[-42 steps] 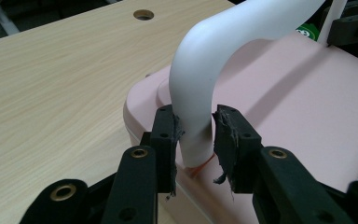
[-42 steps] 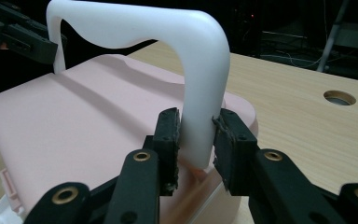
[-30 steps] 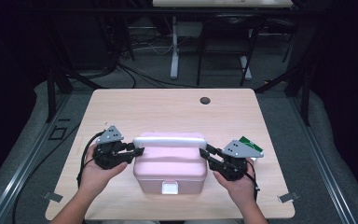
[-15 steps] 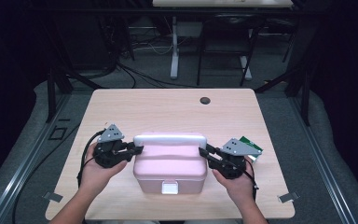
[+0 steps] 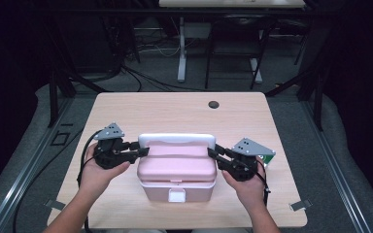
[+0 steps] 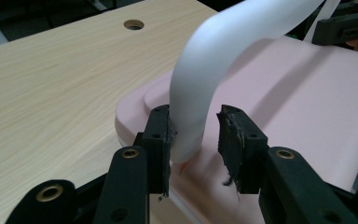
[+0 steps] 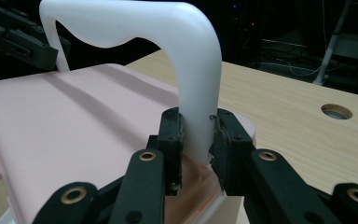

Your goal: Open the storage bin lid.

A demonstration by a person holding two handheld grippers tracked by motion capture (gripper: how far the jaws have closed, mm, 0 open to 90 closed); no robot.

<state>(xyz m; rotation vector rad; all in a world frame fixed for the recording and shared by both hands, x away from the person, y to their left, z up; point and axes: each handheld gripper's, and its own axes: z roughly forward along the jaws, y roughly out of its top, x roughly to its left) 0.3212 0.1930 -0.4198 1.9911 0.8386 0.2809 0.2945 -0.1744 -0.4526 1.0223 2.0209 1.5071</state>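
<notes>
A pink lunch box (image 5: pixel 177 170) with a white latch at its front stands on the wooden table (image 5: pixel 175 107). Its white carry handle (image 5: pixel 177 139) stands upright over the lid. My left gripper (image 5: pixel 143 149) is at the handle's left end. Its jaws have just been opening: in the left gripper view (image 6: pixel 195 135) one pad rests against the handle (image 6: pixel 214 51) and the other stands clear of it. My right gripper (image 5: pixel 212 153) is at the right end; in the right gripper view (image 7: pixel 198 135) both pads press on the handle (image 7: pixel 191 70) above the lid (image 7: pixel 74 121).
A round cable hole (image 5: pixel 213 104) lies in the table's far half. A small green and white item (image 5: pixel 268 156) sits by the right edge behind my right hand. Tape marks (image 5: pixel 298 205) flank the front corners. Dark desks and cables stand beyond the table.
The left gripper's jaws stand a little wider around the handle's end than before. Both hands and the box have kept their places.
</notes>
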